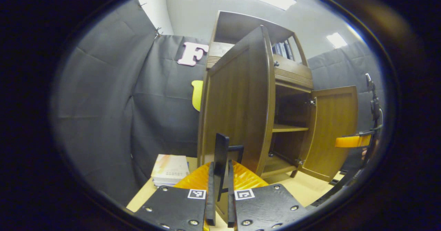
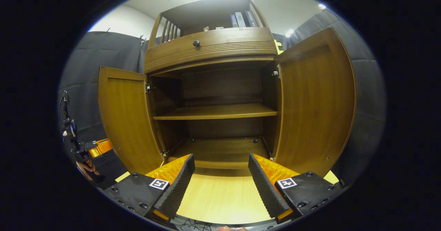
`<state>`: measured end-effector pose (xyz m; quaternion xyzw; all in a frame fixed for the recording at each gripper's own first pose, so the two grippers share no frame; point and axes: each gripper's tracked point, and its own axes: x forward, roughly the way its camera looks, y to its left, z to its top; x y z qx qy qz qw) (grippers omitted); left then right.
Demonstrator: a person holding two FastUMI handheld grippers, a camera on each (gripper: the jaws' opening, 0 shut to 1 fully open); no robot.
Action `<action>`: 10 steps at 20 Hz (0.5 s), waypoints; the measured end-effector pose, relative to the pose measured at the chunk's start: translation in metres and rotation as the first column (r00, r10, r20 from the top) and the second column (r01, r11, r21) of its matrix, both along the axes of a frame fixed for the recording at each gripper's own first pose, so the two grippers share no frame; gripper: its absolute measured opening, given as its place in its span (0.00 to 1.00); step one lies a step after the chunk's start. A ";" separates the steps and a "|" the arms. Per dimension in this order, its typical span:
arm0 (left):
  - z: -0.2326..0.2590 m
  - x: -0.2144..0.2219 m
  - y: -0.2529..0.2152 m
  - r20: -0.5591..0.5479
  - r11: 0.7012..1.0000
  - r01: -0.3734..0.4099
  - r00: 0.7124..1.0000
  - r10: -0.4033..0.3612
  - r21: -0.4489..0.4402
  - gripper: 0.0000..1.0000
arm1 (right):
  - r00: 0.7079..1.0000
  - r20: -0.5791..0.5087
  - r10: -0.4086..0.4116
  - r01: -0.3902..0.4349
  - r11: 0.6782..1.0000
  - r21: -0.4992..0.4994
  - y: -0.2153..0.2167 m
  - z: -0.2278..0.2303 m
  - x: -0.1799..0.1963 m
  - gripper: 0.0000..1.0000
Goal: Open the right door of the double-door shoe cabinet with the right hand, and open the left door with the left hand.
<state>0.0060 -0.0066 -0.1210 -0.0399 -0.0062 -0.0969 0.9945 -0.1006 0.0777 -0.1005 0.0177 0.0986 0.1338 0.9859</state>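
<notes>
The brown wooden shoe cabinet (image 2: 210, 48) stands with both doors swung wide. In the left gripper view the left door (image 1: 237, 107) is seen nearly edge on. Its black bar handle (image 1: 221, 148) runs down between the fingers of my left gripper (image 1: 220, 169), which is shut on it. Farther right stands the open right door (image 1: 334, 131). In the right gripper view my right gripper (image 2: 220, 186) is open and holds nothing. It faces the cabinet's inside, between the left door (image 2: 124, 117) and the right door (image 2: 317, 103).
An inner shelf (image 2: 213, 112) crosses the bare cabinet. Above it is a drawer with a round knob (image 2: 196, 43), and books (image 2: 241, 19) stand on top. A stack of books (image 1: 170, 170) lies on the light wooden floor (image 2: 220, 196), left of the cabinet.
</notes>
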 end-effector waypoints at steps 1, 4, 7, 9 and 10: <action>0.000 0.000 0.012 0.004 1.000 -0.012 1.000 0.012 0.010 0.16 | 1.000 0.003 0.000 0.000 1.000 -0.005 0.000 0.001 0.001 0.98; 0.001 0.000 0.041 0.010 1.000 -0.015 1.000 0.015 0.013 0.14 | 1.000 0.003 -0.001 0.001 1.000 -0.001 0.002 0.004 0.004 0.93; 0.009 -0.007 0.076 0.012 0.999 -0.042 0.999 0.042 0.018 0.16 | 1.000 0.003 -0.010 0.010 1.000 0.000 -0.001 0.005 0.005 0.93; 0.010 -0.006 0.086 0.013 0.999 -0.044 0.999 0.044 0.009 0.15 | 1.000 -0.003 -0.022 0.022 1.000 -0.002 -0.006 0.004 0.006 0.93; 0.010 -0.006 0.086 0.013 0.999 -0.037 0.999 0.037 0.001 0.15 | 1.000 -0.005 -0.030 0.030 1.000 -0.003 -0.010 0.004 0.007 0.93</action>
